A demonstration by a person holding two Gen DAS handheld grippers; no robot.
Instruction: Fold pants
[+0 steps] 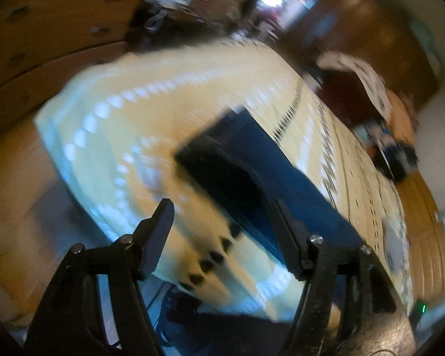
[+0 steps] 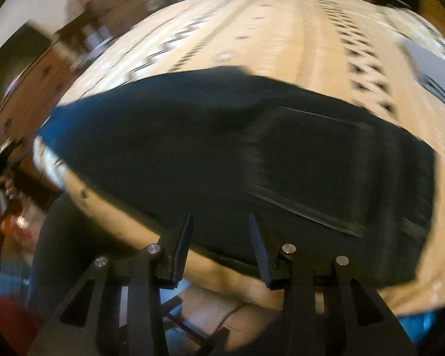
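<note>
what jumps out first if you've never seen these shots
The dark blue pants lie spread flat across the cream patterned bedspread, back pocket facing up. The open right gripper hovers over their near edge. The left gripper, also open, hangs above the bed's side.

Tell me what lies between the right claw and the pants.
Nothing. In the right wrist view the open right claw hangs directly over the near edge of the pants, which lie on the bedspread.

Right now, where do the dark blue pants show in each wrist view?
Left wrist: pants run from centre toward lower right, on the bed.
Right wrist: pants fill the middle, back pocket at right.
Shared landmark: the patterned yellow bedspread.
</note>
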